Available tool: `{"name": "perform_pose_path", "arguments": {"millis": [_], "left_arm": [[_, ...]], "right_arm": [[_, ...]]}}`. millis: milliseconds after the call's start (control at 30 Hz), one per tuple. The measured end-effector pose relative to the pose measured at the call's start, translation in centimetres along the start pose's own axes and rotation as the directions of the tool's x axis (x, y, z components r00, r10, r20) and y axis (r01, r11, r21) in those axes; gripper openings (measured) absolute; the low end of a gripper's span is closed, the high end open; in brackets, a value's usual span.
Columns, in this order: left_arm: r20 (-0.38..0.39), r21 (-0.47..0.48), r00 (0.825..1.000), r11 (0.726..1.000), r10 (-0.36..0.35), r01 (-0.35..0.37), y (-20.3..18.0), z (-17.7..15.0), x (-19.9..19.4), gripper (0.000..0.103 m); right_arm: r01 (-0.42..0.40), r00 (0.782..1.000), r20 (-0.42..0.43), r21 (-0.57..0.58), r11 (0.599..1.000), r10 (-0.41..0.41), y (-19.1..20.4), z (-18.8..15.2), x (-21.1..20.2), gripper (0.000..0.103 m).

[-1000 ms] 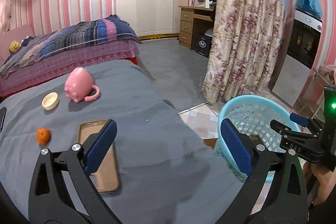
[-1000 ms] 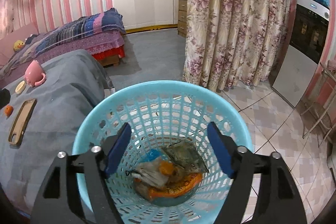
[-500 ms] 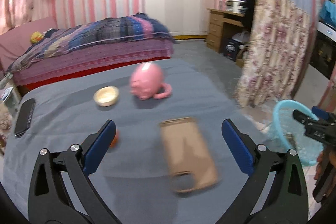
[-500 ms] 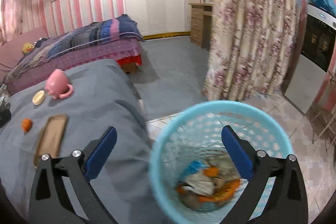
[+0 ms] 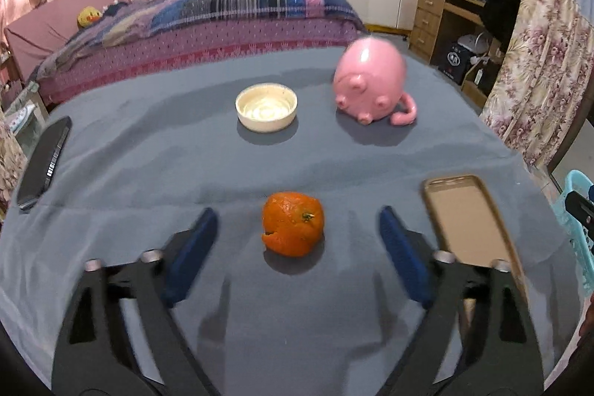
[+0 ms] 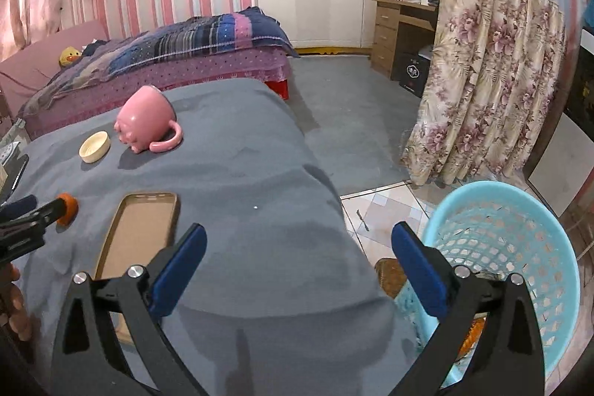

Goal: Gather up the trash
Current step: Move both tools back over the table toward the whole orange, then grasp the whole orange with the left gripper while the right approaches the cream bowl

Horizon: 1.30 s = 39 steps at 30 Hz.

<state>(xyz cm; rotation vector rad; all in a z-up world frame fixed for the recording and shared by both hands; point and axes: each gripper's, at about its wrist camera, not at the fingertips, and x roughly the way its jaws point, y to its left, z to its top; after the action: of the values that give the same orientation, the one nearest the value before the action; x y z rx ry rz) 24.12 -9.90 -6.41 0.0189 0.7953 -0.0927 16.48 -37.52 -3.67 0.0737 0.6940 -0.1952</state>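
An orange peel ball point(image 5: 292, 229) lies on the grey-covered table point(image 5: 185, 166). My left gripper point(image 5: 297, 225) is open and low over the table, its blue fingers on either side of the peel, apart from it. The peel also shows in the right wrist view point(image 6: 68, 208), partly behind the left gripper's tip. My right gripper point(image 6: 297, 247) is open and empty above the table's right edge. The light-blue trash basket point(image 6: 519, 247) stands on the floor to its right, with some trash inside, mostly hidden.
A pink pig mug point(image 5: 369, 86) lies on its side at the back, a small cream bowl point(image 5: 266, 106) left of it. A tan phone case point(image 5: 471, 221) lies right of the peel. A dark phone point(image 5: 42, 162) lies at the left edge. A floral curtain point(image 6: 490, 80) hangs beyond the basket.
My left gripper has swung left from the basket side and come down around the orange peel. My right gripper has pulled back from over the basket toward the table edge.
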Motion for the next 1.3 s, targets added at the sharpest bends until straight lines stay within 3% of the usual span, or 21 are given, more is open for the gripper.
{"name": "perform_pose_path", "arguments": {"millis": [67, 133, 200, 300, 433, 667, 867, 1000, 1167, 1300], "left_arm": [[-0.039, -0.008, 0.999, 1.0, -0.018, 0.018, 0.2, 0.0, 1.3, 0.065], [-0.08, -0.009, 0.996, 0.999, -0.046, 0.045, 0.0, 0.0, 2.3, 0.044], [-0.085, -0.008, 0.995, 0.999, -0.051, 0.051, 0.2, 0.0, 2.3, 0.036], [-0.08, -0.004, 0.995, 0.998, -0.067, 0.066, 1.3, 0.1, 1.6, 0.032], [-0.038, -0.004, 0.999, 1.0, -0.015, 0.015, 4.6, 0.4, -0.2, 0.031], [0.005, -0.101, 0.994, 0.989, 0.105, -0.104, 13.6, 1.3, -1.8, 0.031], [-0.032, -0.182, 0.987, 0.97, 0.159, -0.162, 19.8, 0.8, -0.8, 0.031], [-0.036, -0.205, 0.982, 0.961, 0.185, -0.188, 21.3, 1.0, -0.4, 0.031], [-0.058, -0.253, 0.983, 0.95, 0.176, -0.185, 22.7, 1.0, 0.5, 0.031], [-0.063, -0.272, 0.984, 0.945, 0.168, -0.179, 23.2, 0.7, 0.8, 0.031]], "right_arm": [[0.016, 1.0, -0.015, -0.01, 1.0, -0.017, 0.6, 0.0, 0.6, 0.098], [0.024, 0.999, -0.025, -0.013, 1.0, -0.024, 1.0, 0.2, 1.0, 0.098], [0.021, 0.999, -0.028, -0.015, 1.0, -0.021, 1.5, 0.5, 1.2, 0.098], [0.001, 1.0, -0.022, -0.033, 0.999, -0.002, 3.2, 1.1, 1.1, 0.098], [-0.044, 0.999, -0.014, -0.09, 0.995, 0.043, 7.2, 1.9, 1.2, 0.098], [-0.137, 0.99, -0.008, -0.192, 0.972, 0.139, 16.7, 3.1, 2.3, 0.098], [-0.207, 0.978, -0.032, -0.231, 0.951, 0.205, 23.8, 3.8, 4.7, 0.097], [-0.207, 0.978, -0.085, -0.27, 0.94, 0.191, 27.8, 4.1, 7.2, 0.097], [-0.226, 0.972, -0.124, -0.247, 0.942, 0.2, 29.7, 5.2, 9.5, 0.096], [-0.231, 0.968, -0.153, -0.239, 0.943, 0.199, 31.1, 5.6, 11.2, 0.087]]}}
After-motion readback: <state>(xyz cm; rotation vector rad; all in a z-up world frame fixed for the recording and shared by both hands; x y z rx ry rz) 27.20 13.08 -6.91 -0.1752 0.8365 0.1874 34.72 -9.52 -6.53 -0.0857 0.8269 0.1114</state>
